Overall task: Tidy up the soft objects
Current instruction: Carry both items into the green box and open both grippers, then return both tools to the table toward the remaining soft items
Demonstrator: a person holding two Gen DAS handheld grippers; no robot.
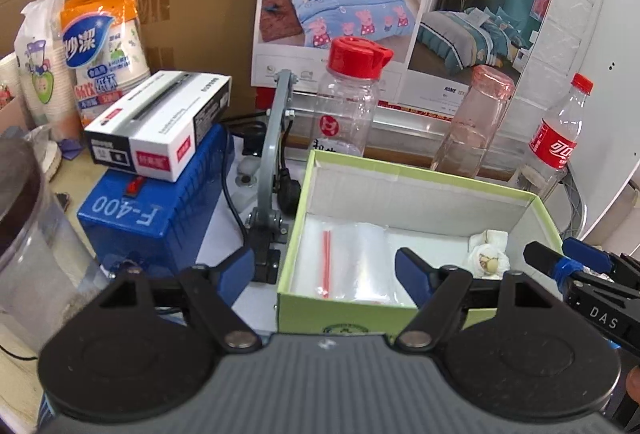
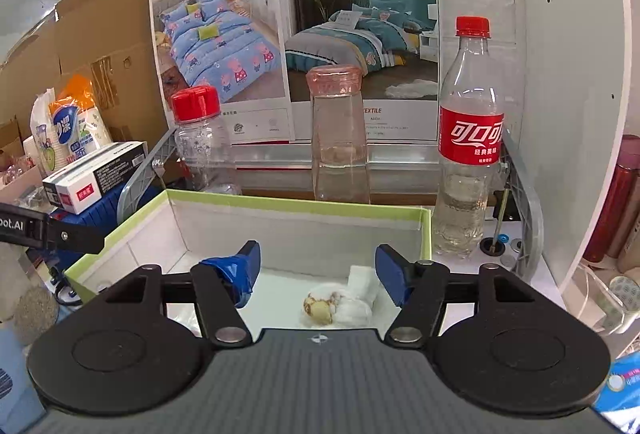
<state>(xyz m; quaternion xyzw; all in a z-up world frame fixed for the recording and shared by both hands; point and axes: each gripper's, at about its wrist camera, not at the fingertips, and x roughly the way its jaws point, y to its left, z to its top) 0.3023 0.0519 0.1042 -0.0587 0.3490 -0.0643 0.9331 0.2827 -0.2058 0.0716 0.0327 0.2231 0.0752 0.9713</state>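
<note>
An open box with a green rim [image 1: 424, 176] [image 2: 296, 205] stands ahead of both grippers. Inside lie a clear zip bag with a red seal [image 1: 352, 258] at the left and a small white crumpled soft cloth with a printed figure [image 1: 489, 254] [image 2: 340, 304] at the right. My left gripper [image 1: 326, 274] is open and empty over the box's near left edge, above the bag. My right gripper [image 2: 318, 270] is open and empty just above the cloth; its fingers [image 1: 560, 260] show at the right of the left wrist view.
Behind the box stand a red-capped clear jar [image 1: 352, 98] [image 2: 202, 142], a pink-topped glass bottle [image 1: 474, 122] [image 2: 340, 134] and a cola bottle [image 1: 556, 138] [image 2: 468, 138]. A blue F-400 sealer [image 1: 156, 210] carrying a white box [image 1: 160, 122] is left. A white panel [image 2: 568, 74] is right.
</note>
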